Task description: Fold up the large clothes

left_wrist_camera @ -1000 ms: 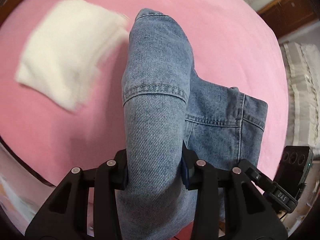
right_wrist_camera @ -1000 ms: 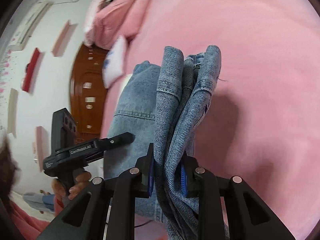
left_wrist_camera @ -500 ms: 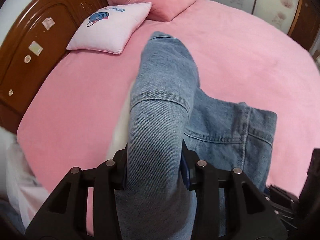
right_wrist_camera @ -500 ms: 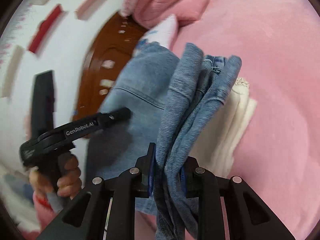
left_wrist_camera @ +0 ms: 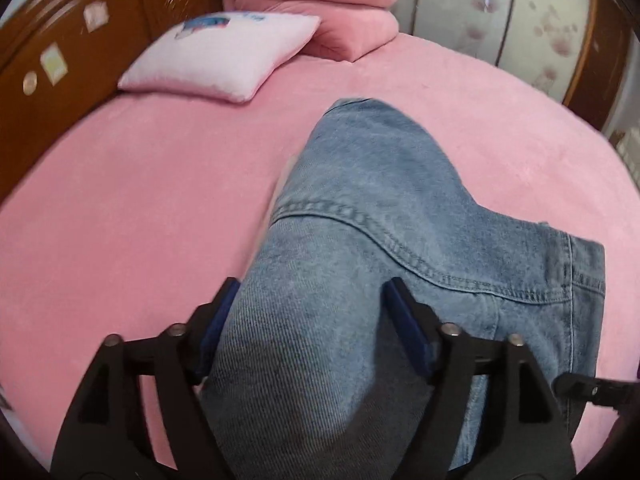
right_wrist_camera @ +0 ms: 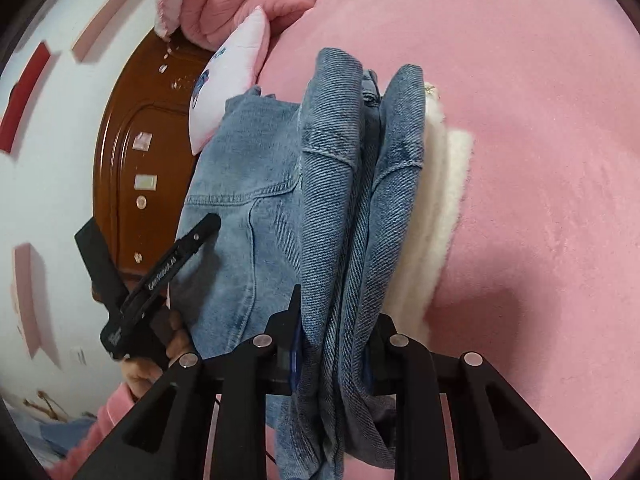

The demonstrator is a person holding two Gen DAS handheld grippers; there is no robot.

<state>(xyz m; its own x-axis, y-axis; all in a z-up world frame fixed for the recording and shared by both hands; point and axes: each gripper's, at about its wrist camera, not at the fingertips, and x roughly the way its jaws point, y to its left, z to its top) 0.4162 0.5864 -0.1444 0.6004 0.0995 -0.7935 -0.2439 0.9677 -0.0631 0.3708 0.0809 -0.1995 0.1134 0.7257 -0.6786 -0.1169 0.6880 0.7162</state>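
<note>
Both claws have carried the folded jeans over the white stack.
Left claw (left_wrist_camera: 308, 308) has just been opening, denim (left_wrist_camera: 380, 208) loose between its jaws; right claw (right_wrist_camera: 332, 332) clamps the bundle, centre frame, above the white clothes (right_wrist_camera: 436, 216) on the bed (right_wrist_camera: 540, 120); release remains.

Jeans (right_wrist_camera: 352, 208) over sweater (right_wrist_camera: 436, 208) on bed (right_wrist_camera: 540, 120)

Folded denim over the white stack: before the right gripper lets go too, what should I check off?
1. Left gripper released: ok; its jaws have just been opening, denim garment still between the pads, unpinched.
2. Right gripper grip: ok, shut on bunched denim.
3. Denim above white folded garment: ok.
4. Denim resting fully on it: cannot tell.
5. Fold tidy: not ok, layers bunched.
6. Pillow clear of drop spot: ok.
</note>
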